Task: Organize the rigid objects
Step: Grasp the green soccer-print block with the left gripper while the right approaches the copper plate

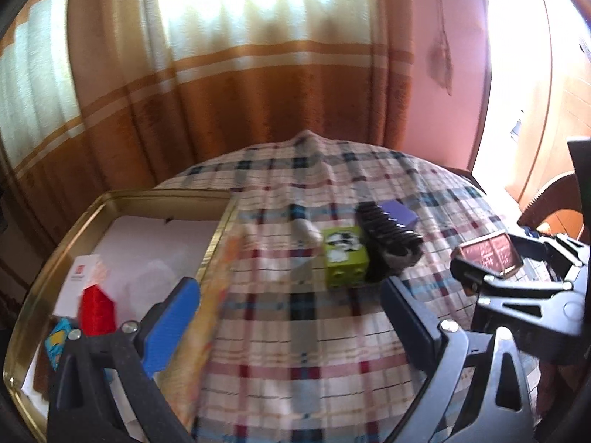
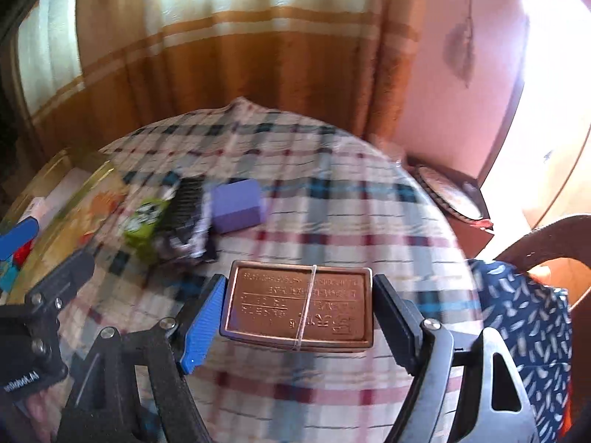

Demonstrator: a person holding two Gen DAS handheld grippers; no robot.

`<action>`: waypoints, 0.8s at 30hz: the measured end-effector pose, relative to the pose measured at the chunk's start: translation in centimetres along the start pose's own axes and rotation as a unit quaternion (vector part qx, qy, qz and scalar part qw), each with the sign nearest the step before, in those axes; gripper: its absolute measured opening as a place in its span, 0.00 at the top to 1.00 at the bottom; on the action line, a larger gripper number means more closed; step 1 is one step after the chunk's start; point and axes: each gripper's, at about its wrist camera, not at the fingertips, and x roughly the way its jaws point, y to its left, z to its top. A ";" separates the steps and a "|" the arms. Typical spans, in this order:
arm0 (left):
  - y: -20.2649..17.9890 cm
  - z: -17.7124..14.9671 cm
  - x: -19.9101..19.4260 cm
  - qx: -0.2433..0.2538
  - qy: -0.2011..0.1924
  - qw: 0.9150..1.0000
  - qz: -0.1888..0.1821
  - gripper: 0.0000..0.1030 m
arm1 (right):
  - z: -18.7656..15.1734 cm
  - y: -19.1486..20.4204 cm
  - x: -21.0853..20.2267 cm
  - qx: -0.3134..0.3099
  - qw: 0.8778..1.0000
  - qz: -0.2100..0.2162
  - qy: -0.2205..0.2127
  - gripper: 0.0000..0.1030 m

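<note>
- Right wrist view: the right tool (image 2: 297, 310) is clamped on a copper-coloured tin (image 2: 299, 304), one finger against each short side. A thin band (image 2: 308, 306) runs across the embossed lid. The tin is held above the checked cloth of the desk (image 2: 332, 199).
- Beyond the tin, a purple block (image 2: 236, 205) lies on the cloth, just beside a black ribbed object (image 2: 186, 214). A green box (image 2: 144, 223) sits on that object's other side. These are blurred.
- Left wrist view: the left tool (image 1: 291, 317) is spread wide with nothing between its fingers, over the cloth near the tray's edge.
- A gold-rimmed tray (image 1: 218, 236) lies at the left of the desk, lined with white paper. It holds a white carton (image 1: 79, 277), a red box (image 1: 96, 310) and a blue-and-yellow packet (image 1: 59, 339).
- The green box (image 1: 345, 260) and the black ribbed object (image 1: 388, 230) touch, with the purple block (image 1: 400, 212) behind them.
- The tin (image 1: 489, 253) shows at the right of this view, in the other tool's grip.
- An orange-and-white curtain (image 1: 236, 85) hangs behind the desk.
</note>
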 end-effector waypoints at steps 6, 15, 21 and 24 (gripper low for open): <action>-2.0 0.7 2.3 0.026 0.014 0.999 -0.011 0.17 | 0.1 -1.1 0.0 0.024 1.000 0.018 -0.004 0.23; -2.1 1.6 5.4 0.015 0.044 0.998 -0.029 0.40 | 0.0 -1.5 0.1 0.034 0.999 0.029 -0.005 0.23; -1.9 2.0 6.6 0.000 0.051 0.998 -0.040 0.47 | 0.0 -0.8 0.3 0.022 1.000 0.022 -0.004 0.23; -1.8 2.1 7.1 -0.002 0.059 0.997 -0.054 0.71 | 0.0 -0.2 0.3 0.011 1.000 0.015 -0.004 0.23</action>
